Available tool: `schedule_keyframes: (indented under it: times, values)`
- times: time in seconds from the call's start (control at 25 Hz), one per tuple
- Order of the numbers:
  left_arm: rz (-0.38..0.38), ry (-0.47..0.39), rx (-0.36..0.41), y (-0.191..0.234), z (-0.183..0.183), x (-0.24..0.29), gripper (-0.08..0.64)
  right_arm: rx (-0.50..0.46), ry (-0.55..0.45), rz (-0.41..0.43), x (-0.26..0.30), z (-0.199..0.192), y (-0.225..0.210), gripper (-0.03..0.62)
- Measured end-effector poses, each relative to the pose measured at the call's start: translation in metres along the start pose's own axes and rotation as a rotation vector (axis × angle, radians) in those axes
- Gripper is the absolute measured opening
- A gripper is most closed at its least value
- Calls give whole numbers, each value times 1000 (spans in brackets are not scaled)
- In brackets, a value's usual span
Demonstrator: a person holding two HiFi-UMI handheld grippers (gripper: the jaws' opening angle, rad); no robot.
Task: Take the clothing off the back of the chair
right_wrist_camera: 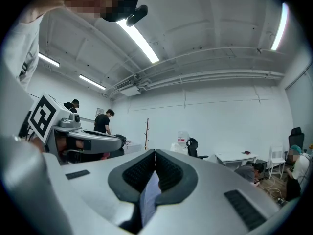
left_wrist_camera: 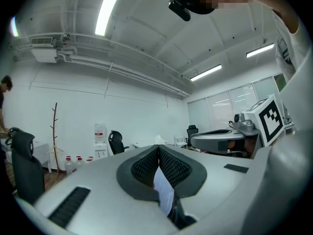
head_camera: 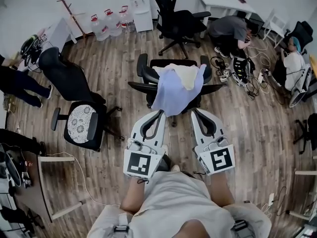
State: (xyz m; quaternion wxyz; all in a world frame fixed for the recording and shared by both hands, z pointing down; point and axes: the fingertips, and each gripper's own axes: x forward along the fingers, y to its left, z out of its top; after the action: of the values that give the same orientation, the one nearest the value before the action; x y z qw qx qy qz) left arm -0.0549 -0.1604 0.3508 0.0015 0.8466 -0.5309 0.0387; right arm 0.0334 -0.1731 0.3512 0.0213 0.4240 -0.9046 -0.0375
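**Both jaws clamped on the blue garment over the chair**

At 9 o'clock in the head view a person in dark trousers (head_camera: 20,86) stands at the edge of the room. At 10 o'clock, on the wood floor (head_camera: 114,66), is an empty black chair with a patterned seat cushion (head_camera: 81,123). Beyond it, at 11 o'clock, 3 water bottles (head_camera: 110,23) sit by the far wall.

The left gripper (head_camera: 161,113) reaches level toward 12 o'clock. Its jaws are closed tight and pale blue cloth shows in the slit behind the tips in the left gripper view (left_wrist_camera: 158,148).

The blue garment (head_camera: 173,90) is at 12 o'clock, draped over the back of the black office chair (head_camera: 150,75) and hanging down the side nearest the person. Its lower hem meets both sets of jaw tips. A cream garment (head_camera: 184,74) lies on top of it, up at the crest of the chair back.

The right gripper (head_camera: 194,111) runs beside the left one, the 2 a little apart. Its jaws are also pressed together, with the same pale blue cloth (right_wrist_camera: 148,195) caught between them in the right gripper view (right_wrist_camera: 155,153).

At 1 o'clock a person crouches (head_camera: 230,31) near a white table (head_camera: 223,4). At 2 o'clock another person sits (head_camera: 294,58) among cables.
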Motion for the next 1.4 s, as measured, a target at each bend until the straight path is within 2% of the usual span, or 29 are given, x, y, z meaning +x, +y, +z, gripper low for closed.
schedule_keyframes:
  times: [0.48, 1.16, 1.24, 1.28, 1.4]
  values:
    - [-91, 2, -22, 32, -3, 46, 18, 3, 32, -87, 44, -6, -25, 20]
    - [-212, 36, -37, 40, -15, 90, 18, 41, 87, -194, 65, -25, -54, 22]
    - [-217, 40, -38, 41, -17, 92, 20, 48, 100, -201, 66, -29, -55, 59]
    - [-219, 41, -39, 41, -18, 92, 20, 50, 107, -205, 67, -31, -56, 109]
    - [-225, 47, -37, 42, -21, 95, 23, 60, 124, -222, 68, -37, -59, 131]
